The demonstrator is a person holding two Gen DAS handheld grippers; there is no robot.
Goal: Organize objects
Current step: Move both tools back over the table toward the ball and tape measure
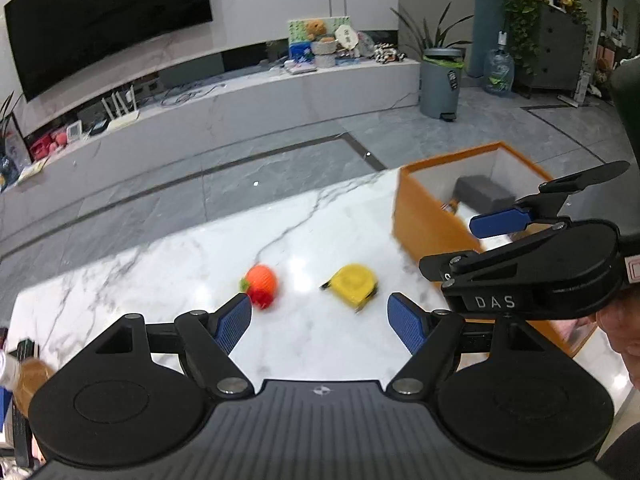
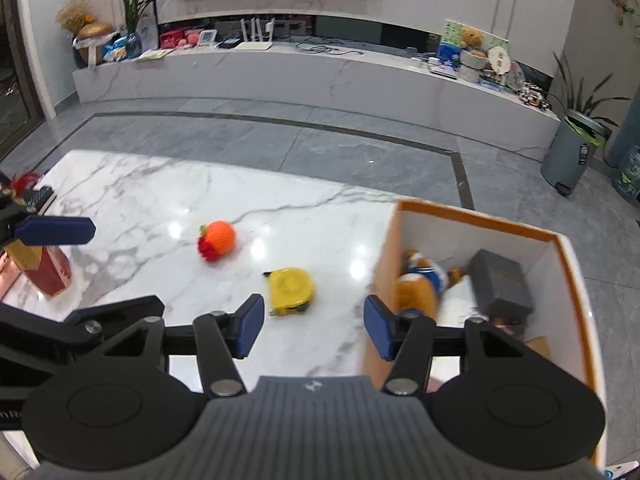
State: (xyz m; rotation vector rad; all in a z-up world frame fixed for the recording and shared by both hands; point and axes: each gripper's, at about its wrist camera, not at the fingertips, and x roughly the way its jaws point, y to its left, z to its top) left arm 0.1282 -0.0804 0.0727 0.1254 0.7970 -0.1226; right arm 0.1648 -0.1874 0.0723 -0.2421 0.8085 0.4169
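Left wrist view: left gripper (image 1: 320, 322) jaws spread, empty, over marble surface (image 1: 160, 280); yellow tape measure (image 1: 354, 282) & knitted orange toy (image 1: 262, 284) lie apart just ahead. Right gripper (image 2: 314, 326) jaws spread too, empty, beside orange box (image 2: 576, 280) w/ plush toy (image 2: 420, 284) & grey case (image 2: 502, 284) inside

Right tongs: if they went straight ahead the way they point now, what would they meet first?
Probably the yellow tape measure on the marble table; it lies just ahead of the open right tongs, slightly left of centre. Depth is unclear, and the orange box wall sits close by the right finger.
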